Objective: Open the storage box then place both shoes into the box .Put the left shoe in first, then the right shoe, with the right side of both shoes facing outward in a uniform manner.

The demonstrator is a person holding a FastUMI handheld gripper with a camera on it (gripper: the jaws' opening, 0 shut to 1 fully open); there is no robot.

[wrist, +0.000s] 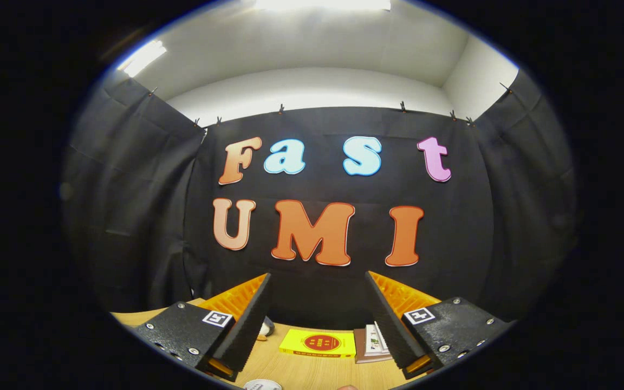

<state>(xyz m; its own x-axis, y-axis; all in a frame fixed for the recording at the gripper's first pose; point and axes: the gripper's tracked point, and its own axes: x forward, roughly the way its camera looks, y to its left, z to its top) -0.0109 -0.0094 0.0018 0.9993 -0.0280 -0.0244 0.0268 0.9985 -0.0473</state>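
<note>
Our gripper (317, 314) open over the table (301, 374) — nothing between its fingers.

We see a yellow book (318, 343) lying flat just beyond the fingers, another book (371, 342) touching its right edge; box and shoes — we can't tell where.

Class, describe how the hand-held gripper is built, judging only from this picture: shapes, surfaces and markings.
The hand-held gripper has two wedge-shaped fingers with ribbed inner faces, set apart and open. Each is mounted on a textured block fastened with small screws, and each block carries a square black-and-white marker on top.
</note>
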